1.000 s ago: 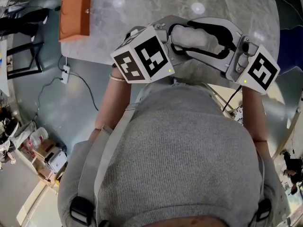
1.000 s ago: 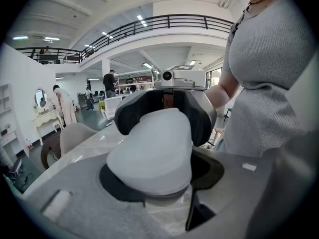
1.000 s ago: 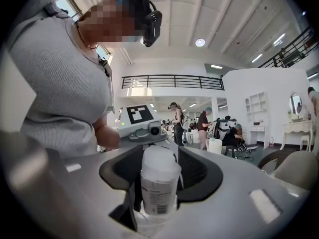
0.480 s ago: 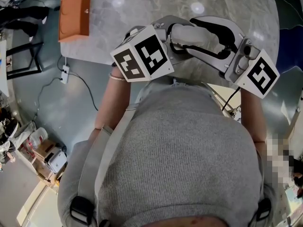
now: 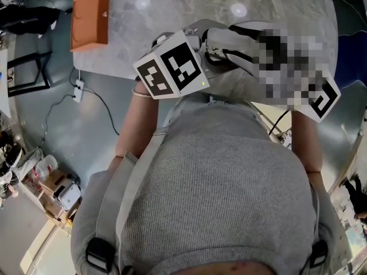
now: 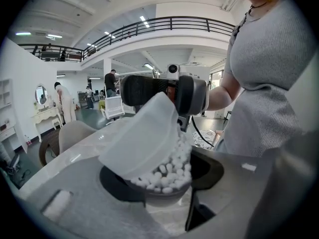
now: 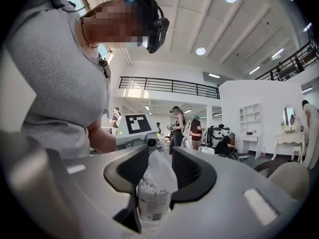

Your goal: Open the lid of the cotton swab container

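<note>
The left gripper (image 6: 162,182) clamped the cotton swab container (image 6: 172,171), held up near the person's (image 5: 218,182) chest; from the right, the right gripper's (image 7: 157,173) jaws were closing on its lid (image 6: 142,141), tilted open

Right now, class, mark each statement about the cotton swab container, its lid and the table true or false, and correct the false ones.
1. The clear round plastic container holds white cotton swabs. True.
2. The translucent white lid lies shut flat on the container. False: it is tilted up and open.
3. An orange box lies on the grey marble table. True.
4. The left gripper is empty. False: its jaws hold the container.
</note>
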Tool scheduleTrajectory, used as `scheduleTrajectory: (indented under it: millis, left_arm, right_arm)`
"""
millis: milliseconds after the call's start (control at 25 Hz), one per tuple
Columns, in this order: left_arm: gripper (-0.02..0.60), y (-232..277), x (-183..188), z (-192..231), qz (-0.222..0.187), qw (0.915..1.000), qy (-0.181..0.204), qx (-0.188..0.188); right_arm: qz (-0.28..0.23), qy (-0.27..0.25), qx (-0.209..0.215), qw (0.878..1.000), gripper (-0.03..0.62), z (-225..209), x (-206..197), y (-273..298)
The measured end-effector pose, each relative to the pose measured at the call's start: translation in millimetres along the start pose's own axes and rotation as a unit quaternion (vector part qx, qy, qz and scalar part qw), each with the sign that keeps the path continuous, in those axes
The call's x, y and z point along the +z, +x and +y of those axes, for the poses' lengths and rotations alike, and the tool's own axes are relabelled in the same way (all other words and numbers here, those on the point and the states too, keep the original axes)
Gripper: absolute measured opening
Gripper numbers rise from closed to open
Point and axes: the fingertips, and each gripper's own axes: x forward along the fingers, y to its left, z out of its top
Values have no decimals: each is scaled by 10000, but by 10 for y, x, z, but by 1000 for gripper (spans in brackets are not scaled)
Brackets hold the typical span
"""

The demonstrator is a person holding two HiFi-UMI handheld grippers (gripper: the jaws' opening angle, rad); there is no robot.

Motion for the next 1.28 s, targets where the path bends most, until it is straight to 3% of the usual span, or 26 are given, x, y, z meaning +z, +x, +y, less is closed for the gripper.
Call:
scheduleTrajectory:
  millis: [440,1280]
  left_arm:
    - [222,-37,19,-39,-99,9999,33,-43]
    - [222,-86,177,-70,-514,9985,83,-139]
  right_arm:
    - [-240,-44,-301,9993,106,-111,147,26]
    - [-317,128,-778,9964,95,-346,209,-24]
